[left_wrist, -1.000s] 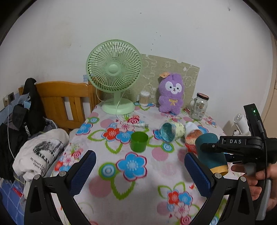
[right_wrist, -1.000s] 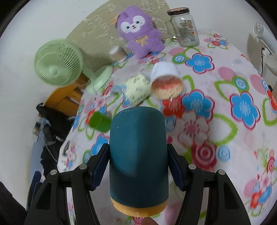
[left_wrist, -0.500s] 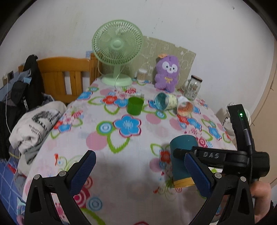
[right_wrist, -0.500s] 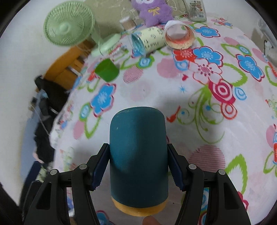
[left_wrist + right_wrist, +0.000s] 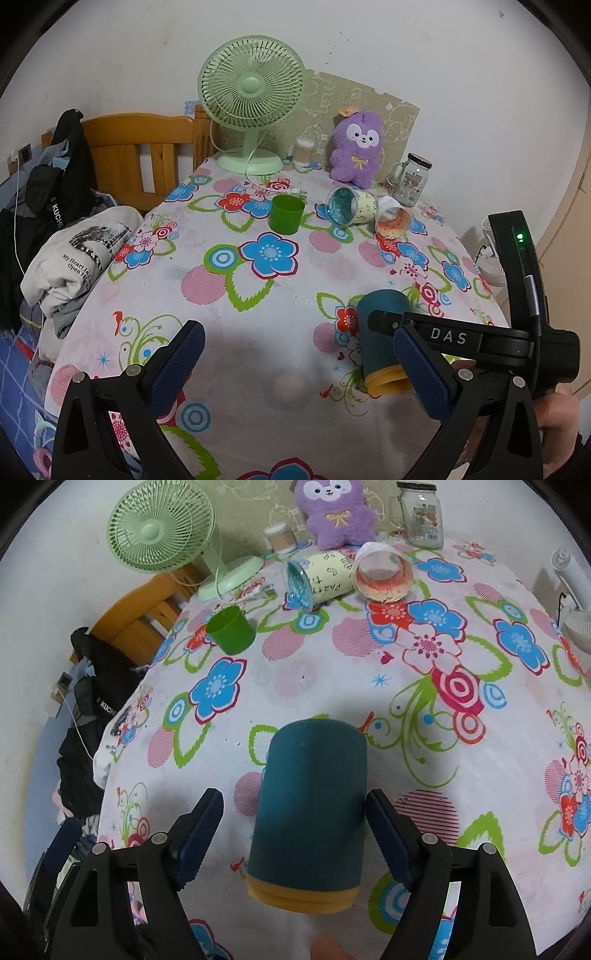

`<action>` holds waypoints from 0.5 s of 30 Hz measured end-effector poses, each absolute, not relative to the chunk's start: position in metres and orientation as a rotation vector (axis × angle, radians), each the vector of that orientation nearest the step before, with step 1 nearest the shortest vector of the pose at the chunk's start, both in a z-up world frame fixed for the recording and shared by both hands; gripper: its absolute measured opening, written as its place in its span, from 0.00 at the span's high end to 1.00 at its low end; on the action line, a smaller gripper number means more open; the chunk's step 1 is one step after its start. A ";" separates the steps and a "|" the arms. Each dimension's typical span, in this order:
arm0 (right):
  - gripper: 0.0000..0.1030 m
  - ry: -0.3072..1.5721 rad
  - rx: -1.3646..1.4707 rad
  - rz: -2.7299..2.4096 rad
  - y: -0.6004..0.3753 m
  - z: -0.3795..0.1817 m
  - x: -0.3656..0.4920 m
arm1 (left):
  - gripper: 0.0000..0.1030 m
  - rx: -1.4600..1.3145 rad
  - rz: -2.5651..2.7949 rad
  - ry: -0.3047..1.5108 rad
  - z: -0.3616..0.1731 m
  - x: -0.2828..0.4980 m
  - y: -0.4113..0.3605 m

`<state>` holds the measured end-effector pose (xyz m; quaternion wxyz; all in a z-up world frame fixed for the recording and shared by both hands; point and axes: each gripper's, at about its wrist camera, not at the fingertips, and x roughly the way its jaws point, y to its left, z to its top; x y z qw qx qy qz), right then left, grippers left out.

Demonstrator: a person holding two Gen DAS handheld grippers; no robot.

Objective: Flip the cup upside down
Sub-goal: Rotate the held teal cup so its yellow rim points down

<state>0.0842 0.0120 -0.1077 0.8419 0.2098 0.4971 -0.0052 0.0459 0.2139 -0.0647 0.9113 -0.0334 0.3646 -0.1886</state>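
A dark teal cup (image 5: 310,805) with a yellow rim band stands upside down, rim on the flowered tablecloth (image 5: 424,686), near the table's front edge. My right gripper (image 5: 295,834) is open, its blue pads on either side of the cup with a gap on both sides. In the left wrist view the same cup (image 5: 380,332) sits at the lower right, partly behind the right gripper's black body. My left gripper (image 5: 299,365) is open and empty above the front of the table.
A green cup (image 5: 286,214) stands upright mid-table. A clear cup (image 5: 349,205) and a reddish cup (image 5: 393,223) lie on their sides behind it. A green fan (image 5: 251,107), a purple plush toy (image 5: 356,149) and a glass jar (image 5: 410,179) line the back. A wooden chair with clothes (image 5: 74,236) stands at left.
My right gripper carried the teal cup toward the table's front, set it down rim-down and opened its jaws. My left gripper pulled back and stayed open.
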 end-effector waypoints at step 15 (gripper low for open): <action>0.16 0.932 0.525 -0.094 -0.074 -0.081 0.043 | 0.00 -0.038 -0.479 0.781 -0.044 0.069 0.144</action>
